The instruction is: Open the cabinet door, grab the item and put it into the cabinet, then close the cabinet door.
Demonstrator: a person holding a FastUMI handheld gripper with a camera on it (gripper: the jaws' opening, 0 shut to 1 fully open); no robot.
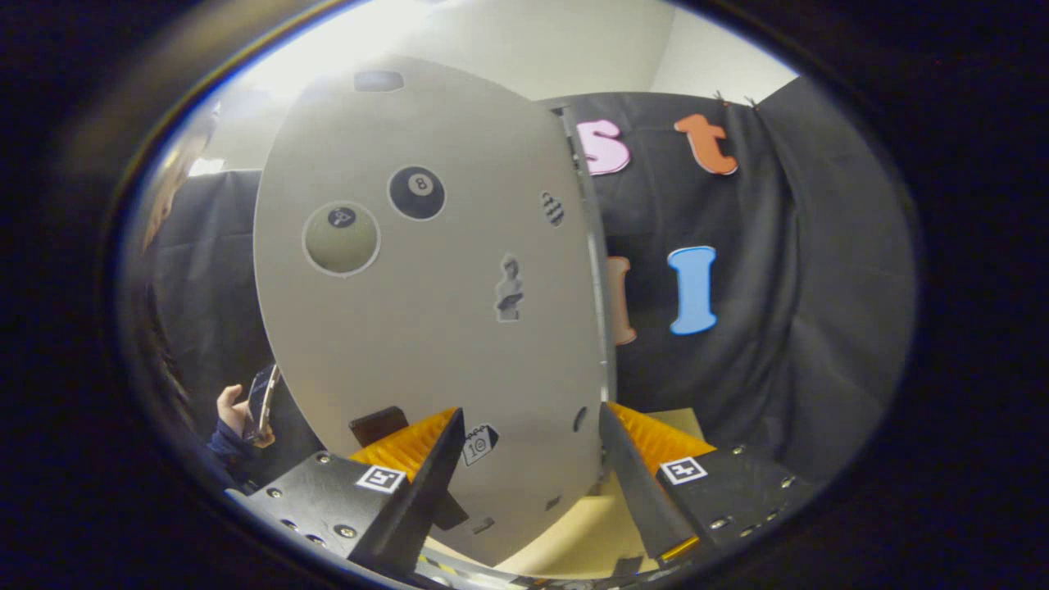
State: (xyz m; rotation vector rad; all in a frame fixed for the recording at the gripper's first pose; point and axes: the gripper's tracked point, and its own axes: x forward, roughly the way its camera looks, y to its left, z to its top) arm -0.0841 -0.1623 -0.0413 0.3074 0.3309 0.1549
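Observation:
The grey cabinet door point(426, 328) stands very close ahead of me, its face covered with stickers, among them a black eight ball point(416, 192) and a green ball point(341, 238). Its right edge point(598, 270) shows as a thin metal strip. My gripper point(530, 416) is open, and the lower part of the door face lies between and just beyond the fingers. The right fingertip point(608, 422) sits at the door's right edge. A dark rectangular patch point(377, 424) shows on the door beside the left finger. Nothing is held between the fingers.
A pale tan tabletop point(590, 524) lies below the door and between the fingers. To the left of the door a person's hand holds a phone point(261, 401). Black cloth wall point(787, 311) hangs beyond the door on the right.

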